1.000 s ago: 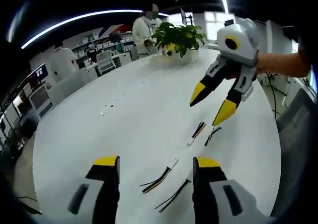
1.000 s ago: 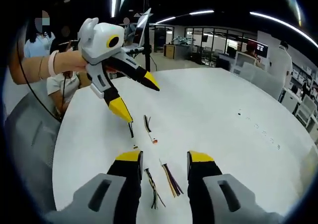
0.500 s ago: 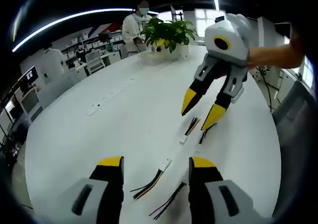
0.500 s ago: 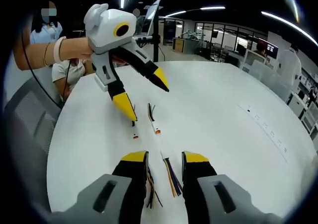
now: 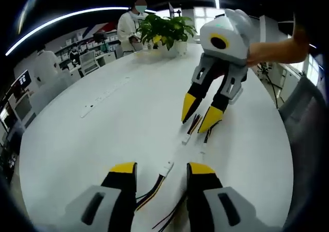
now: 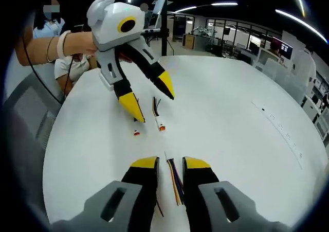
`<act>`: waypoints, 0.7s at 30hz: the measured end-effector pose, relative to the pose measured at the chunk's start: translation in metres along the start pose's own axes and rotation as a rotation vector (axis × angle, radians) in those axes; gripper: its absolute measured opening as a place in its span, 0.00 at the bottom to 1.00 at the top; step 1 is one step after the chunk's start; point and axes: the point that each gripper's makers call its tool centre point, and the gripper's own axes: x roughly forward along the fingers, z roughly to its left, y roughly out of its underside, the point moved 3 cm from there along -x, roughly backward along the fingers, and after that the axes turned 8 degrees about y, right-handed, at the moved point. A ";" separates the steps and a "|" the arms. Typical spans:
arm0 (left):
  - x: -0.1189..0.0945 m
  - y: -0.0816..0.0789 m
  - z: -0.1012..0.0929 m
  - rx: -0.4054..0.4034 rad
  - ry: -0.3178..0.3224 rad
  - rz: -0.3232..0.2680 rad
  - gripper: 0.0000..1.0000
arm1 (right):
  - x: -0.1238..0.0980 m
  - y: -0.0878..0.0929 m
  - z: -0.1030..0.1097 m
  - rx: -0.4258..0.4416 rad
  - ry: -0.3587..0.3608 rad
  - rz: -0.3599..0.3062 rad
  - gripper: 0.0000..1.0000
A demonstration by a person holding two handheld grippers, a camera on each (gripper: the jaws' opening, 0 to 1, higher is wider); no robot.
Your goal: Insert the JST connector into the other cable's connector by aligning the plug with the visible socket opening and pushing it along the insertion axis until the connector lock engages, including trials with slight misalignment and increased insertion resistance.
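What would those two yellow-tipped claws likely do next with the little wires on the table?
Probably each closes on its own cable. The left gripper has open jaws either side of a white-plug cable, and the right gripper straddles the coloured wires of another; neither is gripped yet.

Legible text: none | left gripper view: no readable print on the white table (image 5: 103, 134), the cables or the gripper housings; far wall signage too blurred | right gripper view: monitor screens too small to read | labels, brands, numbers: none discernible
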 end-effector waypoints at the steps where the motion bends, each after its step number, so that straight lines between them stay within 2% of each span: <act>1: 0.001 0.000 0.000 0.003 0.004 0.000 0.28 | 0.001 0.001 0.000 -0.003 -0.003 0.003 0.14; 9: 0.007 0.009 -0.001 0.033 0.039 0.033 0.22 | 0.007 0.006 0.003 -0.025 -0.021 0.020 0.12; 21: 0.014 0.015 -0.002 0.034 0.085 0.041 0.16 | 0.013 0.011 0.003 -0.027 -0.038 0.032 0.11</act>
